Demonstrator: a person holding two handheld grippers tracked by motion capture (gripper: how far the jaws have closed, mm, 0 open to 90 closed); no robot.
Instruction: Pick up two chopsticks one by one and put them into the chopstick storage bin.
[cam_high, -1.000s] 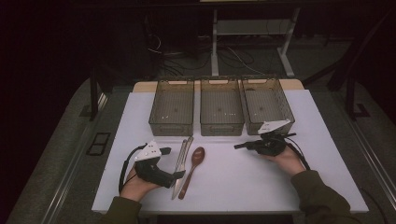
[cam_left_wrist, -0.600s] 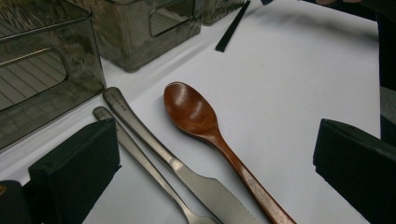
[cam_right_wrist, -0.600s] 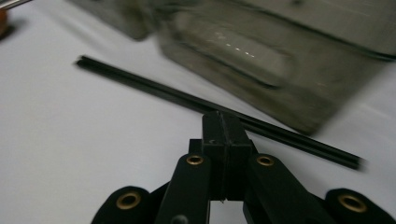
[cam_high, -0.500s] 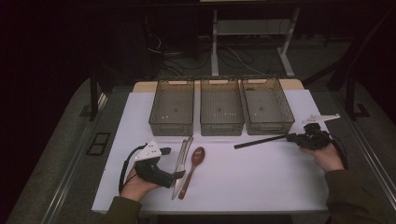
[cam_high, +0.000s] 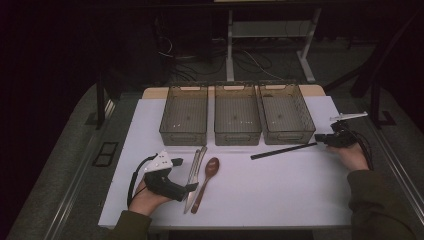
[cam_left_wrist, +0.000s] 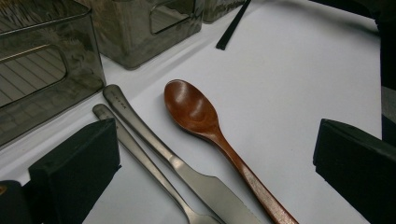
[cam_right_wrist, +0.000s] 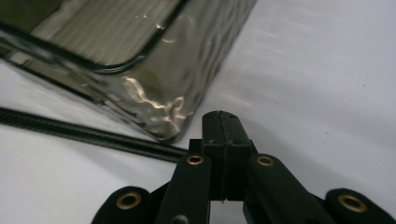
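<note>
At the right edge of the high view, the right gripper sits beside the near right corner of the right bin, held by the person's right hand. Its jaws are pressed fully together; in the right gripper view the two black pads meet with no gap. A black chopstick lies across the white table surface, running from the centre of the frame toward the gripper tip. In the right gripper view the chopstick passes under the bin corner and ends just left of the closed jaws; whether the pads pinch its end cannot be determined.

At lower left of the high view, the left gripper rests on the table in the person's left hand. Its jaws stand wide apart and hold nothing. In the left gripper view, the two black pads flank three utensils lying side by side: a metal fork, a metal knife and a wooden spoon. The knife and fork touch along their handles; the spoon lies just beside the knife, bowl pointing to the upper part of the frame.

Three smoked transparent bins stand in a row at the upper centre of the high view: left bin, middle bin and the right bin.
</note>
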